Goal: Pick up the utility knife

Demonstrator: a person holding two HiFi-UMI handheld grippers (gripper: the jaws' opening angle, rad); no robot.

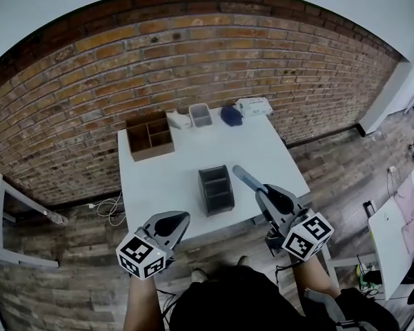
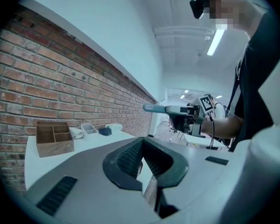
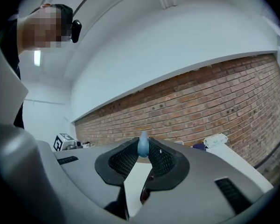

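Your right hand-held gripper (image 1: 265, 194) was clamped on the utility knife (image 1: 248, 179). It held the knife in the air over the front right of the desk (image 1: 186, 161), with the free end pointing toward the brick wall (image 1: 214, 54). A dark slotted organizer (image 1: 216, 189) sat on the desk just left of the knife, not touching it. Your left hand-held gripper (image 1: 181, 219) was at the desk's front edge, jaws together, empty. At the back were a wooden divided box (image 1: 150, 135), white roll (image 1: 179, 121), clear tub (image 1: 201, 115), blue item (image 1: 230, 116) and white packet (image 1: 253, 106).
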